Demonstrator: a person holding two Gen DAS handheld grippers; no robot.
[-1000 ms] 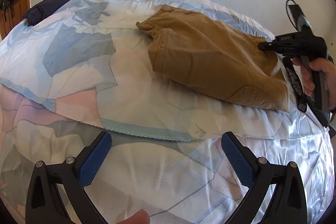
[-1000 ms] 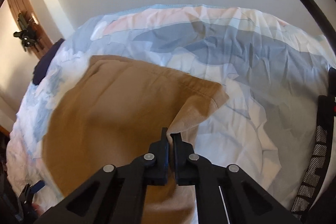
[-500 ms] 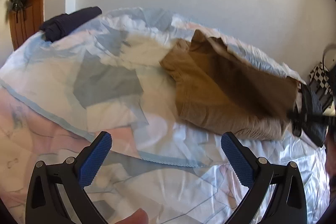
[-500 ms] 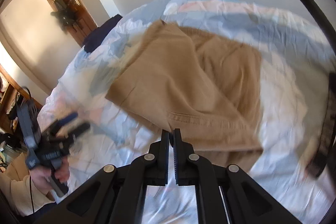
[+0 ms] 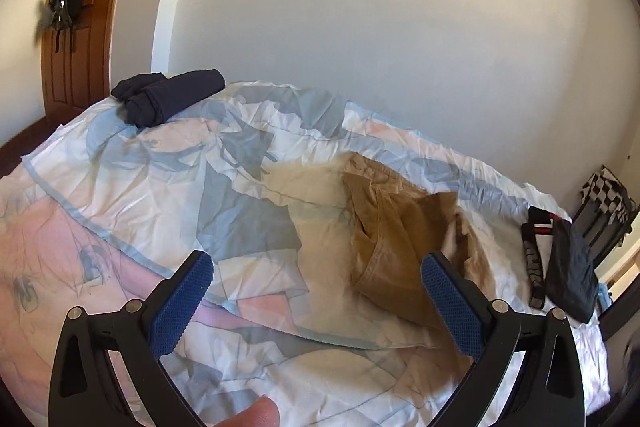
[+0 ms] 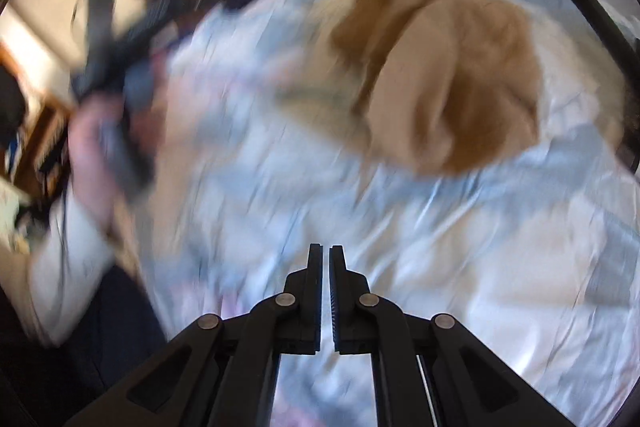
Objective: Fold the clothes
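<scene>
Now left tongs (image 5: 316, 301) wide apart, empty; right tongs (image 6: 325, 259) together, empty, above bedsheet (image 6: 460, 247).

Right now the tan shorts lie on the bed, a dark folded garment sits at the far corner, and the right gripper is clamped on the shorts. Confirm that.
Not quite. The right gripper is shut but holds nothing; the right wrist view shows its jaws closed over the bare bed, apart from the tan shorts. The rest holds: the shorts lie on the bed, and the dark folded garment sits at the far corner.
</scene>
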